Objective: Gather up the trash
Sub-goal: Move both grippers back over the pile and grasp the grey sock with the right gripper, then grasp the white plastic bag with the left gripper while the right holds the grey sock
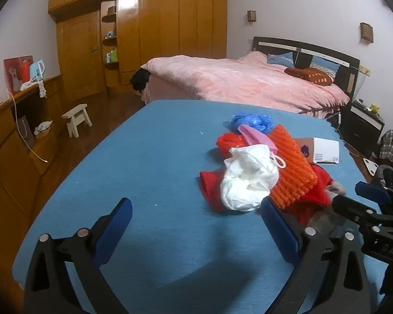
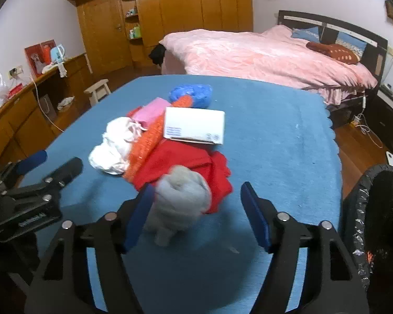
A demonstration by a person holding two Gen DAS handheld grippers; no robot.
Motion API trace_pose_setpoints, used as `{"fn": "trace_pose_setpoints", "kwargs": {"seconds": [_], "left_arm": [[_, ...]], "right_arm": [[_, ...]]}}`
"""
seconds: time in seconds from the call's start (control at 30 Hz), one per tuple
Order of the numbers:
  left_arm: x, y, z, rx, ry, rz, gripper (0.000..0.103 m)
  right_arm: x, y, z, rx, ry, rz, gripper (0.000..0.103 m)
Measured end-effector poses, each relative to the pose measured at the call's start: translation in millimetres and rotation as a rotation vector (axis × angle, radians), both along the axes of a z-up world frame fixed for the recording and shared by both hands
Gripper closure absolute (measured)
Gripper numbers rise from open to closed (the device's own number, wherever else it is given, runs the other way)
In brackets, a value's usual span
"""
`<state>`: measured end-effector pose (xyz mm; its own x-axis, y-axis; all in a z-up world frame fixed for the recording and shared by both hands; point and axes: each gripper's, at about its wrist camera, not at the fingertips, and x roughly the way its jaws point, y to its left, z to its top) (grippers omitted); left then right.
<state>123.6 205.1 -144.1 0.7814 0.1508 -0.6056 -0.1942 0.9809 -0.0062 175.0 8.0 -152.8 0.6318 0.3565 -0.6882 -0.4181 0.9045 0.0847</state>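
Bare blue tablecloth [image 1: 149, 172] lay open ahead of the left gripper [image 1: 196, 225]. A grey wad [image 2: 182, 198] and the trash heap [image 2: 170, 141] blocked the right gripper [image 2: 196, 217]; a black-lined bin [image 2: 380, 209] crowded its right.

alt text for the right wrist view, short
The right gripper hangs open over a blue-covered table, a grey crumpled wad between its fingers against the left one. Behind lies a trash pile: red cloth, white box, white bag. A black-lined bin stands right.
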Motion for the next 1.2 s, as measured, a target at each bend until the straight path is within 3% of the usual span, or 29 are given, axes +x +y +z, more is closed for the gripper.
{"fn": "trace_pose_setpoints", "kwargs": {"seconds": [0.13,0.37,0.47,0.9,1.2], "left_arm": [[-1.1,3.8,-0.8,-0.001,-0.002,0.008,0.007],[-0.4,3.3,-1.8,0.000,-0.001,-0.002,0.007],[-0.3,3.5,-1.6,-0.002,-0.002,-0.005,0.007],[15.0,-17.3,3.3,-0.005,-0.010,-0.039,0.013],[45.5,-24.8,-2.2,-0.019,0.015,-0.074,0.030]], "right_arm": [[-1.0,3.8,-6.9,-0.015,0.021,0.011,0.036],[1.1,9.4,-18.3,0.002,0.070,0.048,0.058],[0.6,7.1,-16.5,0.016,0.074,0.057,0.062],[-6.1,-27.1,8.1,0.045,0.046,0.020,0.062],[8.5,-47.0,14.7,0.037,0.014,-0.034,0.062]]}}
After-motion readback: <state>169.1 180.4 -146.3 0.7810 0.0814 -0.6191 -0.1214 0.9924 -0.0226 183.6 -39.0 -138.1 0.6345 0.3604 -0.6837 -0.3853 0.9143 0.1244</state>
